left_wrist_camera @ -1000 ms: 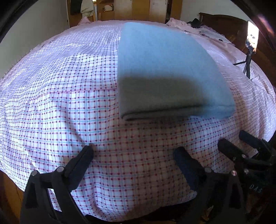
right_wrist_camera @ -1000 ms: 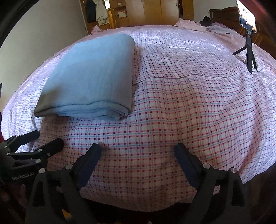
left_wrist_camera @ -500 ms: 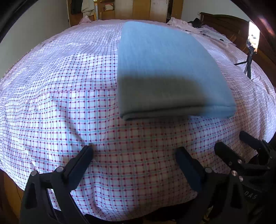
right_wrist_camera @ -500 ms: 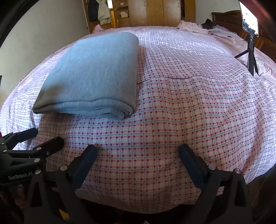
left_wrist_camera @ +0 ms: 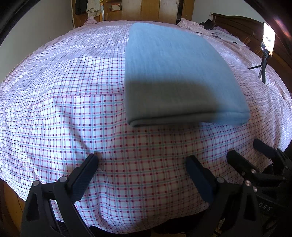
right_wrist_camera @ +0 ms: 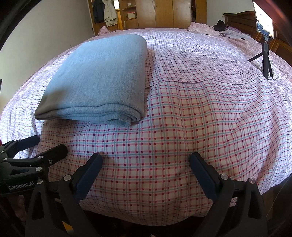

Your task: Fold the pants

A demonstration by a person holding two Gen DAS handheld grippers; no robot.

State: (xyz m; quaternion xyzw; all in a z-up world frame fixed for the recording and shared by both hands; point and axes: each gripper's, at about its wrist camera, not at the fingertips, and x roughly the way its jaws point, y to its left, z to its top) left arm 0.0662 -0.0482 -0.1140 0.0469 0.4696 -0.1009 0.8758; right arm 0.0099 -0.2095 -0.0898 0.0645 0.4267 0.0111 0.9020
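The light blue pants (left_wrist_camera: 175, 73) lie folded into a neat rectangular stack on the checked bedsheet (left_wrist_camera: 73, 109). They also show in the right wrist view (right_wrist_camera: 98, 82), at the left of the bed. My left gripper (left_wrist_camera: 142, 160) is open and empty, hovering over the sheet near the bed's front edge, short of the stack. My right gripper (right_wrist_camera: 146, 158) is open and empty, beside the left one and to the right of the stack. Each gripper shows at the edge of the other's view.
A phone on a small tripod (right_wrist_camera: 264, 42) stands on the bed at the far right. A wooden headboard (left_wrist_camera: 237, 23) and crumpled clothes (right_wrist_camera: 202, 27) are at the far end. Wardrobes (right_wrist_camera: 164, 12) and hanging clothes (right_wrist_camera: 105, 11) stand behind the bed.
Both grippers have drawn back slightly from the folded pants and stayed open. The pants have not moved.
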